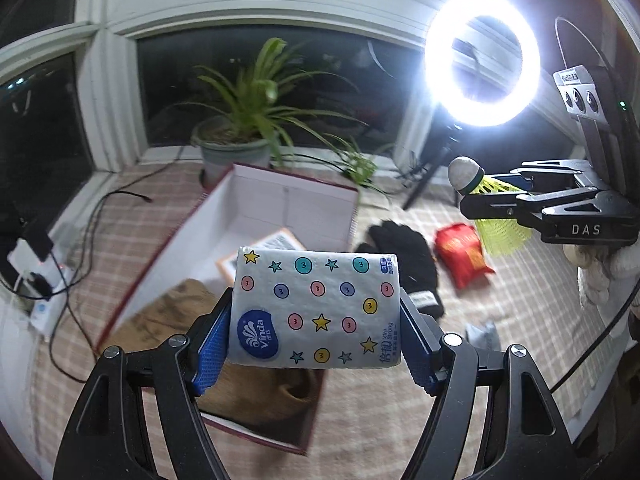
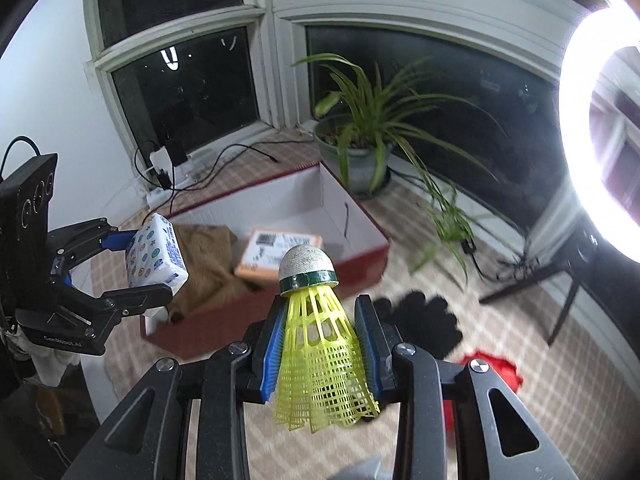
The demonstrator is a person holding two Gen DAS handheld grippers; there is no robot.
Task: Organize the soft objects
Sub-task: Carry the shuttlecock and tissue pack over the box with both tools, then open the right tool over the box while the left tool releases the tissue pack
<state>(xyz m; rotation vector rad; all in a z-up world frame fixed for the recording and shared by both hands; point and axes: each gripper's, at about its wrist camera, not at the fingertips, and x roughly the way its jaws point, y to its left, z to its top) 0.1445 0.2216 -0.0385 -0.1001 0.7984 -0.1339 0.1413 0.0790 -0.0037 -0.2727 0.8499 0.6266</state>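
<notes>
1. The left gripper (image 1: 316, 328) grips a tissue pack (image 1: 316, 308) by its two short sides, the blue pads pressed flat against the white wrapper printed with stars and coloured dots.
2. From the right wrist view, that pack (image 2: 156, 256) hangs in the air over the near left part of the open box (image 2: 360, 236).
3. The right gripper (image 2: 322, 344) is closed narrowly on the yellow mesh skirt of a shuttlecock (image 2: 320, 344), whose grey cork tip points away from the camera.
4. In the left wrist view the shuttlecock (image 1: 480, 188) is up at the right, clear of the checked cloth (image 1: 520, 280).
5. The box, red outside and white inside, holds a brown fabric item (image 2: 204, 264) at its near left and an orange-edged packet (image 2: 276, 252) beside it.
6. A black glove (image 1: 404, 268) lies on the cloth just right of the box, with a red pouch (image 1: 460, 256) near it, further right.
7. A potted plant (image 1: 240, 120) stands beyond the box by the window; a ring light (image 1: 436, 64) glares at the far right.
</notes>
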